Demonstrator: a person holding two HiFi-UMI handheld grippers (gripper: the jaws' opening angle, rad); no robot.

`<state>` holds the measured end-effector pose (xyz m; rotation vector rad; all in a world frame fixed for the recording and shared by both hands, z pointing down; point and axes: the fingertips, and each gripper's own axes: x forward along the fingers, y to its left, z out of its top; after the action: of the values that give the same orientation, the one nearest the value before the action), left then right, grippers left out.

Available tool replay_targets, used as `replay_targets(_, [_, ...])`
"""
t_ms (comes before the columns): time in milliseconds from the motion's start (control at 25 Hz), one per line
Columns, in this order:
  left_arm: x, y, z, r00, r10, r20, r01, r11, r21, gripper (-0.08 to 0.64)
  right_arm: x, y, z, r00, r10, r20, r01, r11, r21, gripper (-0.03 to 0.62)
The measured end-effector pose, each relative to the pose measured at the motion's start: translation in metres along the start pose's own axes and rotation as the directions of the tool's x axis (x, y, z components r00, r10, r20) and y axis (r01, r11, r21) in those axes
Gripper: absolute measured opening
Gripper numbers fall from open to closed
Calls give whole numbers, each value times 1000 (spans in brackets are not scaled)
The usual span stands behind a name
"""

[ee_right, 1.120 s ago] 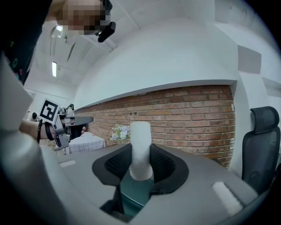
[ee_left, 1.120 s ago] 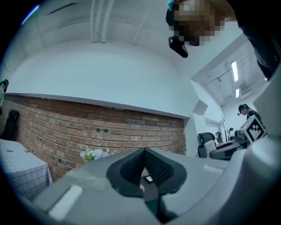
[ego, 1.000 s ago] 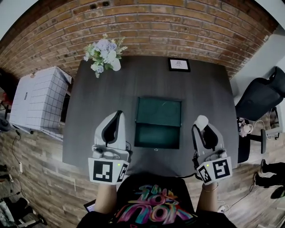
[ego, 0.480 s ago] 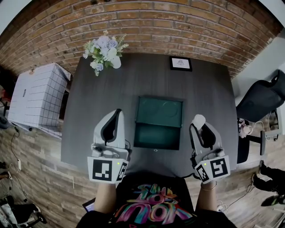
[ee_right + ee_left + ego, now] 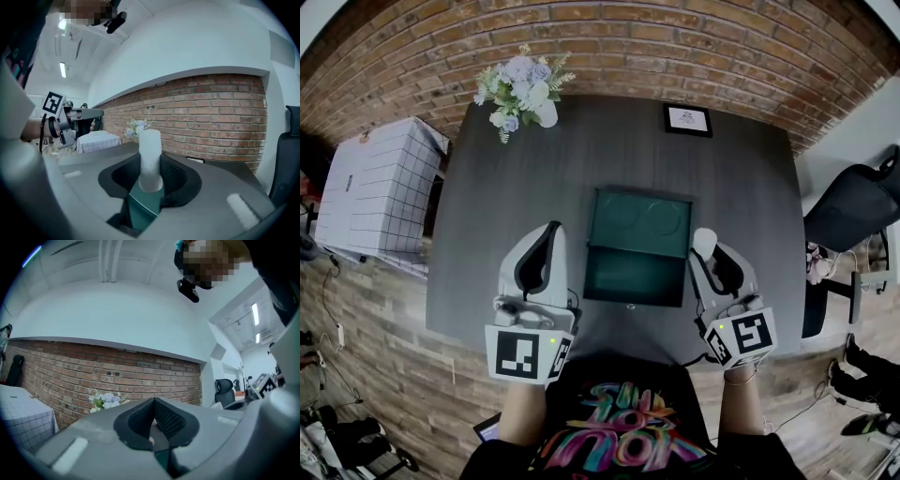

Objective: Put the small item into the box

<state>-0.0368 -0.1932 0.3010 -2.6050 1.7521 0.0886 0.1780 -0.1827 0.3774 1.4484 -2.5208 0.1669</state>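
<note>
Your dark table (image 5: 478,225) spreads wide on both sides of the open green box (image 5: 633,277), which sits at its middle, nearer your edge than the far one. Your left gripper (image 5: 553,228), jaws pressed together on nothing, hangs just left of the box. Your right gripper (image 5: 706,253) is clamped on the small item (image 5: 703,240), a white cylinder, just beside the box's right rim and outside it.
</note>
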Motion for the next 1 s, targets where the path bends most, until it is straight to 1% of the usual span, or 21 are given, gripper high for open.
replay_targets(200, [-2, -3, -3, 1000, -8, -5, 8, 1000, -4, 2, 17, 16, -36, 993, 66, -97, -67, 998, -9, 130])
replay_targets(480, [-7, -3, -16, 1000, -11, -28, 11, 1000, -12, 2, 39, 42, -95, 962, 158, -225, -167, 986, -23, 130])
replay_targets(560, [-10, -1, -20, 999, -5, -36, 4, 1000, -20, 2, 43, 51, -113, 946, 186, -266, -199, 980, -23, 132])
replay_targets(720, [-13, 0, -27, 999, -7, -53, 5, 1000, -25, 2, 51, 69, -147, 898, 274, -345, -286, 958, 17, 132])
replay_targets(920, [-16, 0, -31, 999, -10, -54, 8, 1000, -29, 2, 59, 77, -171, 859, 306, -411, -328, 945, 19, 132])
replay_targets(1000, [-16, -1, -33, 998, -12, -56, 10, 999, -30, 2, 61, 80, -179, 840, 314, -444, -345, 938, 10, 132])
